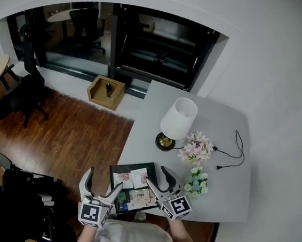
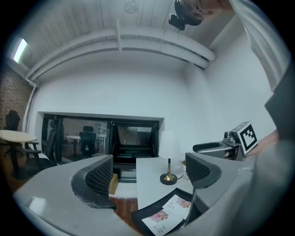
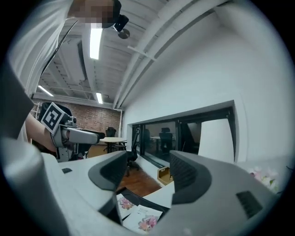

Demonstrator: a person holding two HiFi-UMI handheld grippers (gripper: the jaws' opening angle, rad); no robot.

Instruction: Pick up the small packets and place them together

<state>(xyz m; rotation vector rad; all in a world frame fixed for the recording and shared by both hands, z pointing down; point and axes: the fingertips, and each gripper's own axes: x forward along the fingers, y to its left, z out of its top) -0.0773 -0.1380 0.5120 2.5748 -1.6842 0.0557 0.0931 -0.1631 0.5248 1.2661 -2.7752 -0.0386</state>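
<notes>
**Head view.** A black tray [image 1: 114, 170] lies at the near edge of the grey desk [image 1: 231, 126]. Two floral packets [image 1: 131, 177] lie side by side in the far half of the tray. Further packets [image 1: 139, 198], green, white and brown, lie close together in its near half. The left claw [image 1: 101, 185] is at the tray's left side and the right claw [image 1: 161, 182] at its right side. Each claw's jaws stand apart. Beyond the tray stands a lamp [image 1: 178, 118] with a white shade and a brass base. A pink bouquet [image 1: 196, 147] lies to the right of the tray and beyond it. A blue-and-white flower bunch [image 1: 196, 181] lies just beside the tray's right edge. A black cable [image 1: 235, 151] lies farther right of the tray. A wooden box [image 1: 106, 91] sits on the floor well beyond the tray.

**Left gripper view.** The jaws are apart with nothing between them. The tray appears below them with the two floral packets on it and the lamp beyond. The right claw shows above the tray's right side.

**Right gripper view.** The jaws are apart and grip nothing. The floral packets lie on the tray below them. The left claw shows beyond the tray's left side.
</notes>
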